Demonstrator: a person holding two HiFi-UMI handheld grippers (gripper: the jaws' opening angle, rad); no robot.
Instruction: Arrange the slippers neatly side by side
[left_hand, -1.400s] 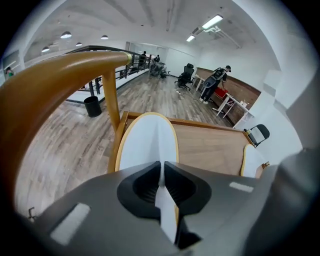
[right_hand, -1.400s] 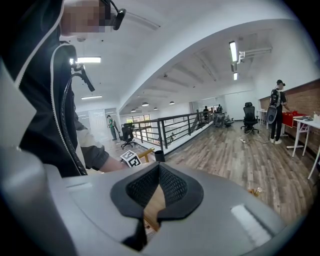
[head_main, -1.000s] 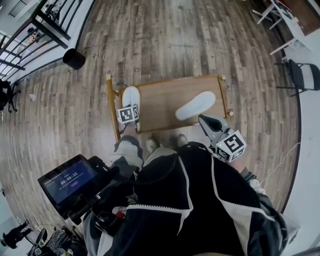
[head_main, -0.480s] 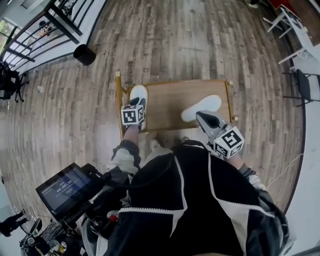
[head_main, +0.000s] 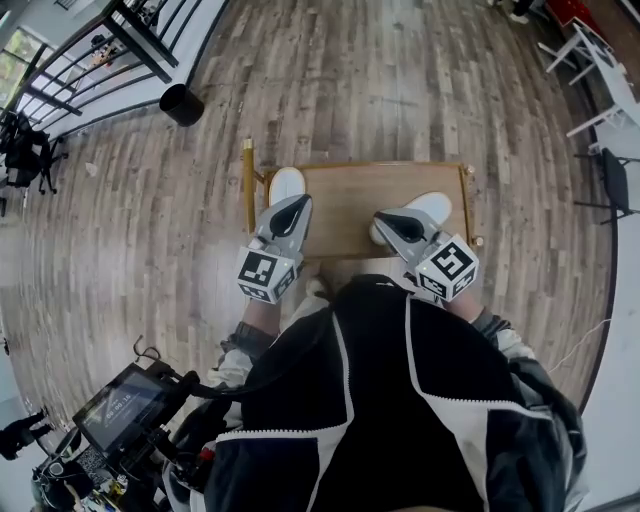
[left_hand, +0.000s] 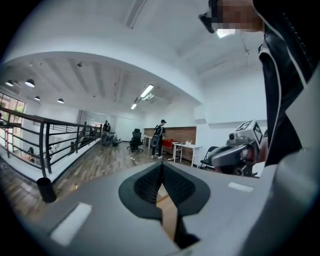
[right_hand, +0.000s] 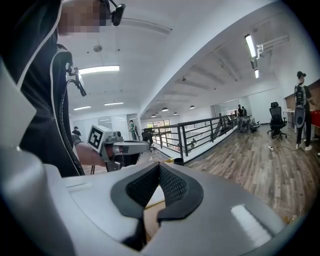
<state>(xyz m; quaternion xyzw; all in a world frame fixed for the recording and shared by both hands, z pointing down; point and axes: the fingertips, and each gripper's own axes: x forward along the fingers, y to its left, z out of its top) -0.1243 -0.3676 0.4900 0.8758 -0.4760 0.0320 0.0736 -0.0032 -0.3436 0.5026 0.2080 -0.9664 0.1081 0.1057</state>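
Left gripper (head_main: 297, 203), jaws just closed and empty, has risen off the white soft slipper (head_main: 285, 183) at the low wooden table's (head_main: 350, 200) left end. Right gripper (head_main: 382, 220), clenched and empty, overlaps the right-end slipper (head_main: 432, 206).

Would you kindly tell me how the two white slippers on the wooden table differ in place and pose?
The left slipper lies at the table's left edge; the right slipper lies near its right edge, well apart. The left slipper, judging by its uncovered far end, appears to point straight away from the person; the right slipper lies slanted. Both are white and rest on the table.
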